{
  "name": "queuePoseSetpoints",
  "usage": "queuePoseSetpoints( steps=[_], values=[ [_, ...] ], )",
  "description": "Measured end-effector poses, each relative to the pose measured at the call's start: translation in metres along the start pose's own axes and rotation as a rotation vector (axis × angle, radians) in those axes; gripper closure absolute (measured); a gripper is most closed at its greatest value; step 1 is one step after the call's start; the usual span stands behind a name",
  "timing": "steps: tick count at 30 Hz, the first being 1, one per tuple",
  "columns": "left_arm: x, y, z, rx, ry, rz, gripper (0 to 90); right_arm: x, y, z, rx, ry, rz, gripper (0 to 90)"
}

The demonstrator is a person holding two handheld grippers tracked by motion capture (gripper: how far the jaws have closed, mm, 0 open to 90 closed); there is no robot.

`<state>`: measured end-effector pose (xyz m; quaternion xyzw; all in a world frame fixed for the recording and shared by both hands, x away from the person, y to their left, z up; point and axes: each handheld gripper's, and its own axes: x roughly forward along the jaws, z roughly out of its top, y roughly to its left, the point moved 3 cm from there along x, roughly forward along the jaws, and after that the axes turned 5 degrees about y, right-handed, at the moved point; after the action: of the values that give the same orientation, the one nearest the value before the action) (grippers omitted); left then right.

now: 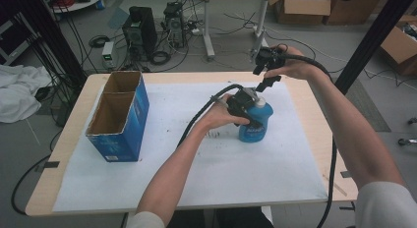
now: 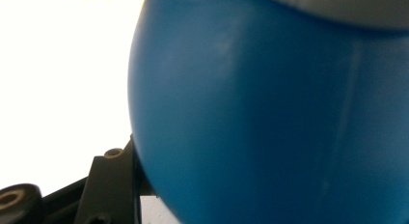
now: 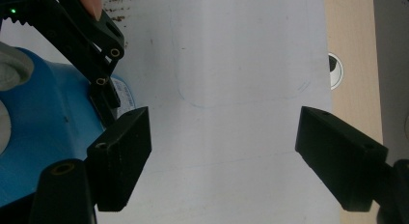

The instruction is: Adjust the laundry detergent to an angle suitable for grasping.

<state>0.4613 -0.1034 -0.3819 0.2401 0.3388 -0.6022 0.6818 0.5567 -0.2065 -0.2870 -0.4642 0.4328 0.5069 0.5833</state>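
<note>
high view, left hand-held gripper (image 1: 247, 109): clamped on the blue plastic bottle with pale cap (image 1: 256, 121), jaws pinching its upper body; bottle upright on the white paper sheet (image 1: 206, 164) covering the worktop (image 1: 66, 139).
high view, right hand-held gripper (image 1: 266, 73): raised beyond and just above the bottle, holding nothing, apart from it.
high view, other: open blue cardboard box (image 1: 119, 117) well off to the left hand-held gripper's left side.
left gripper view: blue bottle (image 2: 270, 118) pressed right up against the camera; one black jaw at bottom left touching its side; pale cap edge at top.
right gripper view, right hand-held gripper (image 3: 222, 147): jaws spread wide, bare paper (image 3: 231, 64) between them.
right gripper view, bottle (image 3: 43, 132): just beside the left jaw, with the left hand-held gripper (image 3: 103, 84) gripping it.
</note>
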Motion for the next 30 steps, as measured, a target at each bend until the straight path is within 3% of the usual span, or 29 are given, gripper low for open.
queuePoseSetpoints(
  steps=[10,30],
  values=[
    [-0.0004,-0.0008,0.0001,0.023,-0.001,0.013,43.6,0.0004,-0.0002,-0.0007,-0.002,0.001,-0.002,20.2],
    [-0.0023,-0.0025,-0.0020,0.015,-0.007,0.028,44.7,-0.0037,0.0009,-0.0034,0.006,0.004,-0.013,20.3]
  ],
)
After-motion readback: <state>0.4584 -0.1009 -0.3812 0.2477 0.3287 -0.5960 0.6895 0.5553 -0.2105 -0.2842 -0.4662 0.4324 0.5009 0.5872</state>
